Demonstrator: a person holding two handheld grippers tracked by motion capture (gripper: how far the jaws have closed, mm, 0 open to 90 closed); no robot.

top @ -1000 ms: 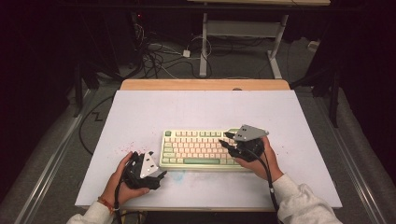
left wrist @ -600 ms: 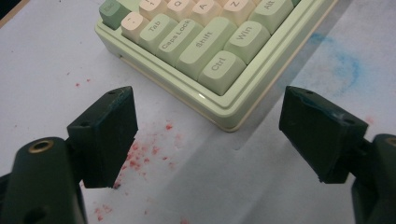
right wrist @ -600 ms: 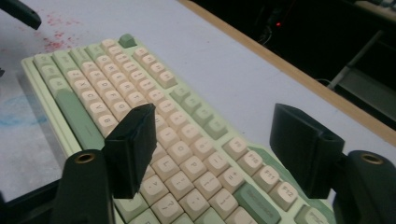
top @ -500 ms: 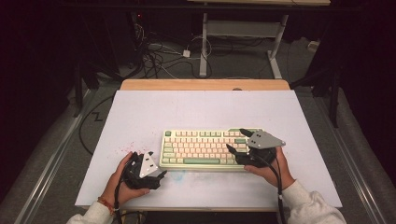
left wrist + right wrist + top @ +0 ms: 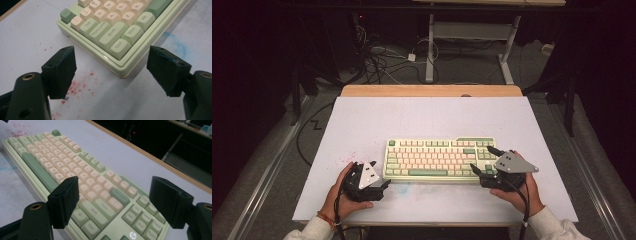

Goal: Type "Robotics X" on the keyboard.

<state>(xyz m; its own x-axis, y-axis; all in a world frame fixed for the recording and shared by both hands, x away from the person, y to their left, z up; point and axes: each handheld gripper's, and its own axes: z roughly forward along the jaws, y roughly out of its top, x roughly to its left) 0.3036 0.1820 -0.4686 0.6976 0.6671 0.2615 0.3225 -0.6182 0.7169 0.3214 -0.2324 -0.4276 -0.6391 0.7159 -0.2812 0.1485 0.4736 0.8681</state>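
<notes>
A pale green keyboard point(image 5: 439, 157) with cream and green keys lies on the white table top point(image 5: 432, 117), nearer the front edge. My left gripper point(image 5: 384, 185) rests at its front left corner, open, and in the left gripper view that corner with the Ctrl key point(image 5: 119, 46) sits between the spread jaws of the left gripper point(image 5: 111, 50). My right gripper point(image 5: 481, 158) is at the keyboard's right end, open. In the right gripper view its right gripper point(image 5: 115, 181) hovers over the keys near the Enter key point(image 5: 106, 207), touching nothing.
Red specks point(image 5: 346, 159) stain the table left of the keyboard and a faint blue smear point(image 5: 401, 188) lies by its front edge. A wooden strip point(image 5: 432, 90) borders the far side. Cables point(image 5: 382, 55) and desk legs point(image 5: 430, 55) stand on the floor beyond.
The right gripper has moved right and back toward the person, from over the keys to the keyboard's right end. The left gripper has barely shifted.
</notes>
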